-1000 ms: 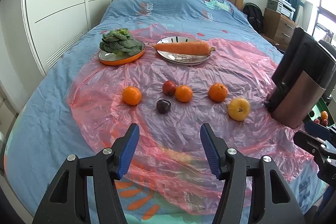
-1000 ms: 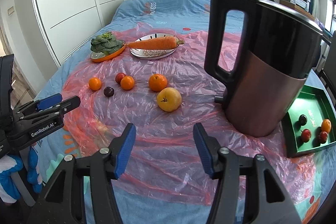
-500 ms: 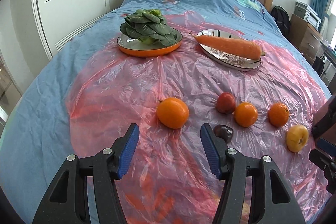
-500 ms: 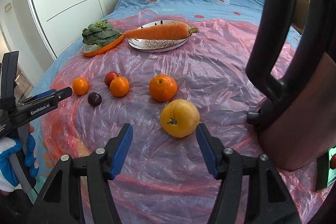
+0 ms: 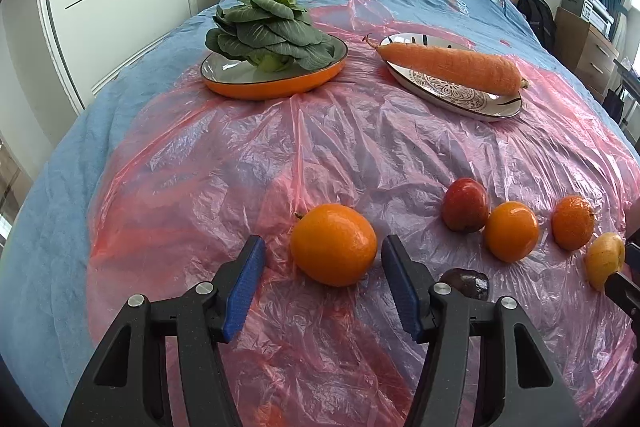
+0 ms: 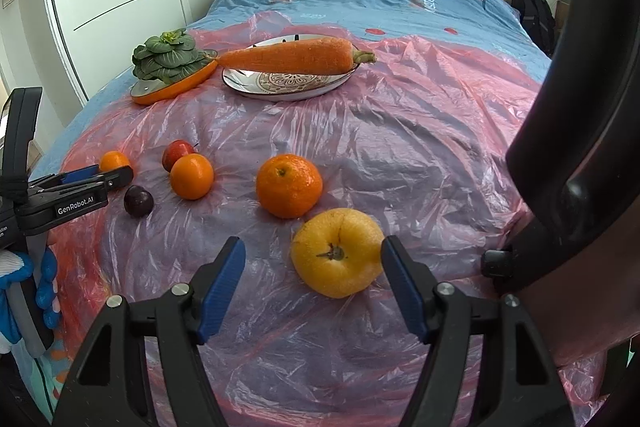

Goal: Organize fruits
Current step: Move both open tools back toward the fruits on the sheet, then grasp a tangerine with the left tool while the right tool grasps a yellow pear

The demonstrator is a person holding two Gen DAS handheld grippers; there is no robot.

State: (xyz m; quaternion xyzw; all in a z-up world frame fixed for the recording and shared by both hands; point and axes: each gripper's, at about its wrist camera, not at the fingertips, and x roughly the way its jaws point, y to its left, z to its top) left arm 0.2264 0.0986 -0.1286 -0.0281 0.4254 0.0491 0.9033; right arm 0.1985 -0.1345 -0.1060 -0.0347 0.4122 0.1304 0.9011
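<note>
An orange (image 5: 333,245) lies on the pink plastic sheet (image 5: 280,155) between the blue pads of my left gripper (image 5: 322,283). The jaws stand apart and neither pad touches it. A yellow round fruit (image 6: 338,253) sits between the fingers of my right gripper (image 6: 312,279), close to the right pad. The right jaws are opening and do not press on it. A mandarin (image 6: 289,185), another orange (image 6: 191,175), a red apple (image 6: 176,151) and a dark plum (image 6: 138,201) lie loose between the two grippers.
At the back stand an orange dish (image 5: 276,87) with leafy greens and a patterned plate (image 5: 460,95) bearing a big carrot (image 5: 448,67). A black and copper kettle (image 6: 580,147) rises close on the right. A blue-gloved hand (image 6: 20,279) holds the left gripper.
Both grippers have come forward and down to the fruit. The orange now sits between the left fingers and the yellow fruit between the right ones. The right jaws have widened.
</note>
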